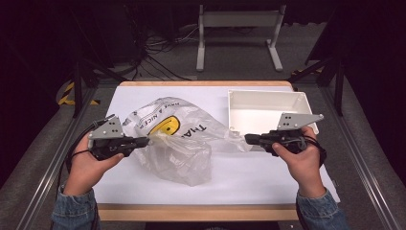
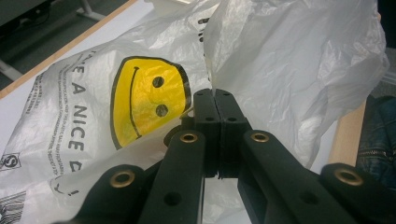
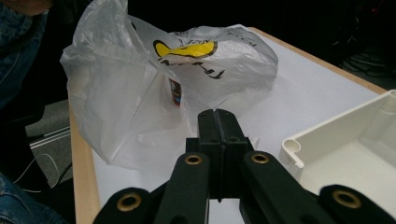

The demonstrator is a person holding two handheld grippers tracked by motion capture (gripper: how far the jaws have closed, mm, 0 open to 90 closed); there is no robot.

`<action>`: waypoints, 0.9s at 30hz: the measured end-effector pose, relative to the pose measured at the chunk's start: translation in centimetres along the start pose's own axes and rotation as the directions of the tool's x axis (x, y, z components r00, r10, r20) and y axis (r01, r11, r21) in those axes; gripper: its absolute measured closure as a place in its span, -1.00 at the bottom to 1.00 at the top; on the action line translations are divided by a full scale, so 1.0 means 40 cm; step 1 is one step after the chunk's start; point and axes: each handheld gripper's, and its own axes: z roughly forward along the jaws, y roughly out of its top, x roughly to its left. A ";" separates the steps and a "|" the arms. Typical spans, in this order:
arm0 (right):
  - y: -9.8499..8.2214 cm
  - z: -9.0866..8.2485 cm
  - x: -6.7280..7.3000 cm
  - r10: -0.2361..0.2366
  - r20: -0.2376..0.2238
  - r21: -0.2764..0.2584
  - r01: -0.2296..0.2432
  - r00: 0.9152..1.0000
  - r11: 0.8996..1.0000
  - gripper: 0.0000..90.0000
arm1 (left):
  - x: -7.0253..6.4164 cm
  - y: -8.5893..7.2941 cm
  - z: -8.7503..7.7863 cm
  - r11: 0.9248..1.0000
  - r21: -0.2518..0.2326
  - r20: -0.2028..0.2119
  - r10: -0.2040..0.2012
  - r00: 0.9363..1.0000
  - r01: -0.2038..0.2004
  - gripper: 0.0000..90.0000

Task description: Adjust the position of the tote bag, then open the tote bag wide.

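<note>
Your left gripper (image 1: 143, 141) is clamped on the plastic bag (image 1: 177, 143) at its left edge; the bag lies mid-bench, stretched sideways between both hands. Something small and dark sits inside. Your right gripper (image 1: 249, 139) pinches its right edge, beside the empty white tray (image 1: 234, 103).

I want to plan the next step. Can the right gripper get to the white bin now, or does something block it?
Probably yes. The white bin stands just beyond the right gripper with nothing between them. But its jaws are shut on a handle of the plastic bag, so it must release first.
</note>
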 end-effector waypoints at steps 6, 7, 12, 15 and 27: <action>0.001 0.005 -0.001 -0.019 0.002 -0.047 0.019 1.000 0.999 1.00 | 0.009 -0.007 -0.012 0.999 -0.038 0.010 -0.017 1.000 0.018 1.00; 0.002 0.006 -0.001 -0.025 0.003 -0.051 0.025 1.000 0.998 1.00 | 0.008 -0.007 -0.014 0.999 -0.040 0.014 -0.019 1.000 0.020 1.00; 0.006 0.004 -0.001 -0.032 0.002 -0.067 0.032 0.999 0.997 1.00 | 0.001 -0.006 -0.028 0.998 -0.063 0.056 -0.005 0.998 0.008 1.00; 0.010 0.002 0.003 -0.042 -0.006 -0.075 0.041 0.999 0.996 1.00 | -0.011 -0.002 -0.038 0.998 -0.068 0.078 0.013 0.997 -0.008 1.00; 0.046 -0.005 0.028 -0.092 -0.050 -0.172 0.082 0.995 0.982 1.00 | -0.056 0.010 -0.098 0.991 -0.126 0.101 0.068 0.993 -0.055 1.00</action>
